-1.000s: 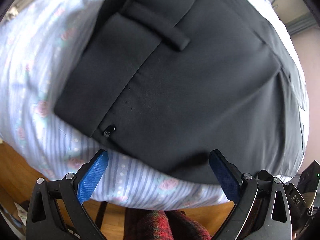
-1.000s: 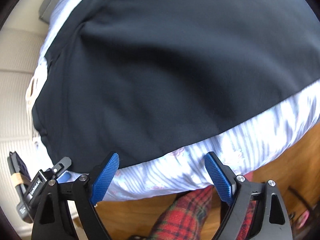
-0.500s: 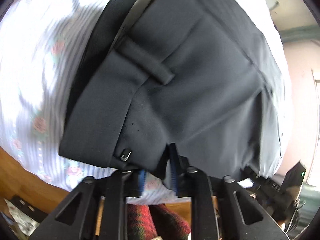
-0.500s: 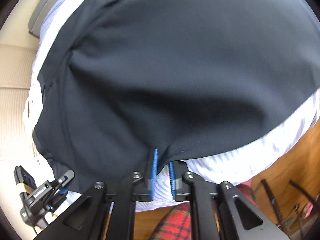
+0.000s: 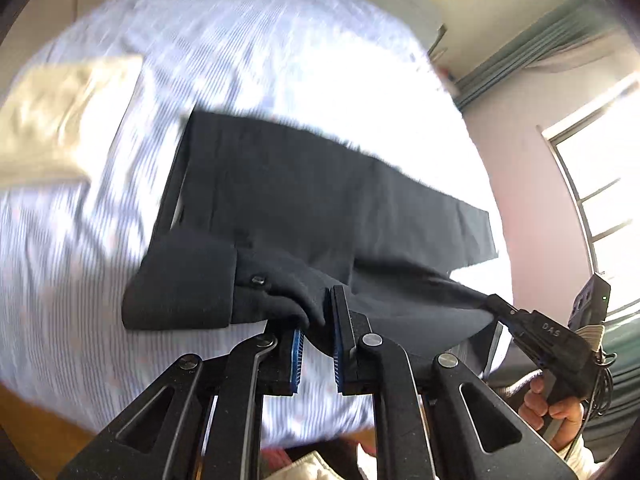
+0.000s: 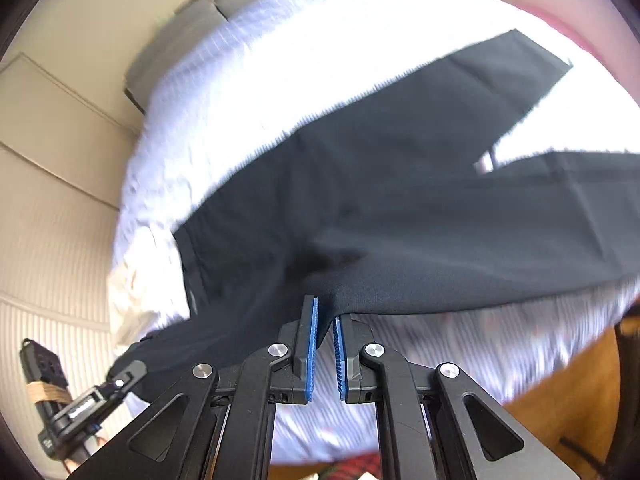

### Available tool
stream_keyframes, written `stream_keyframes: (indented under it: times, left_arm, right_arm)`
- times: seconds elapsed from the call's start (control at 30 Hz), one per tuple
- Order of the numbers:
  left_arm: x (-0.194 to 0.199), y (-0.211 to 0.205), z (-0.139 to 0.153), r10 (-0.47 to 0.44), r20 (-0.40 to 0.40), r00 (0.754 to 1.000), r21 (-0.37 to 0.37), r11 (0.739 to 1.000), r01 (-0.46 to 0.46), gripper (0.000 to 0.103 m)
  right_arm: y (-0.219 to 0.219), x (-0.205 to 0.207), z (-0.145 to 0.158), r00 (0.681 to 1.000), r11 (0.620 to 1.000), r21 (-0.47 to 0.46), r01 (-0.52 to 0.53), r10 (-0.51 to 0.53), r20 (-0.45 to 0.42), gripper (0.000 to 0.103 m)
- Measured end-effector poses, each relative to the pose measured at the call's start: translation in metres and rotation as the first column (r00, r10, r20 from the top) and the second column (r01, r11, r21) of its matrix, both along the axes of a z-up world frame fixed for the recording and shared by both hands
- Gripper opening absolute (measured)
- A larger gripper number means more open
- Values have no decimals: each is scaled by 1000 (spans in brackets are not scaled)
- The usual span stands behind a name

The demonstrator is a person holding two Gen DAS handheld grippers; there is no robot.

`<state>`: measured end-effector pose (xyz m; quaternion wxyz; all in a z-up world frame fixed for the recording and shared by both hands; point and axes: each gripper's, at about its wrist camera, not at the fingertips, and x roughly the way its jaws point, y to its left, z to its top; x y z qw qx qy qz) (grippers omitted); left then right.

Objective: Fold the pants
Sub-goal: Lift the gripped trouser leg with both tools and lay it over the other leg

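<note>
Left claw (image 5: 318,330): raised above the near edge of the bed, pointing forward and down over it; blue pads (image 5: 297,354) drawn close together and clenched on a bunched fold of the black pants (image 5: 304,200) beside the waistband, where a small button (image 5: 258,279) shows just left of the grip. Right claw (image 6: 325,330): likewise lifted at the near side, fingers nearly closed, pinching the near edge of the same pants further along the garment; its ridged blue pads (image 6: 311,344) press the cloth between them. Pants: dark dress trousers, held up at the near edge by both claws, the rest draped across the bed, legs running away to the right and parting into two ends in the right wrist view. Bed (image 5: 100,240): covered by a pale blue-and-white striped sheet, brightly lit at the far side. Cream folded cloth (image 5: 56,120): on the bed at far left, well apart from the pants. Window (image 5: 592,184): at right. Wooden floor (image 6: 560,412): below the near bed edge. Frames show motion blur.
</note>
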<state>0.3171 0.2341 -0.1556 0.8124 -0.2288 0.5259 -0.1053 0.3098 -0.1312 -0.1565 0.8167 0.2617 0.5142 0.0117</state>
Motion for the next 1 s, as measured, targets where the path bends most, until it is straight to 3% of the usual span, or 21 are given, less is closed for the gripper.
stream_keyframes:
  times: [0.17,0.33,0.5,0.67,0.77,0.83,0.9,1.0]
  left_arm:
    - [75,-9,11,-23,68,997,81,997,18,13]
    - [152,-7,-7,-12,33,999,133,991,8,13]
    - [218,5,-66,12,-72,997,164,987,0,13]
    - [244,4,-114,19,-162,987,215,976,17,14]
    - [255,0,-126,40,-209,977,264,964,17,20]
    - [257,-5,-123,35,-210,977,304,952,31,43]
    - [255,-6,-105,46,-153,987,338,941,9,60]
    - [242,-7,-67,36,-75,997,331,944,-9,64]
  right_arm:
    - [13,80,17,996,999,-45,-17,21,86,9]
    - [26,158,4,994,995,-71,-71,77,84,9]
    - [36,232,-31,989,984,-102,-147,149,13,9]
    - [52,278,-75,981,974,-130,-184,174,-86,10]
    - [57,289,-86,978,974,-130,-184,167,-128,17]
    - [62,290,-86,974,973,-120,-199,183,-133,33]
    - [68,287,-80,972,973,-92,-212,200,-125,52]
    - [77,274,-56,970,967,-94,-237,230,-81,56]
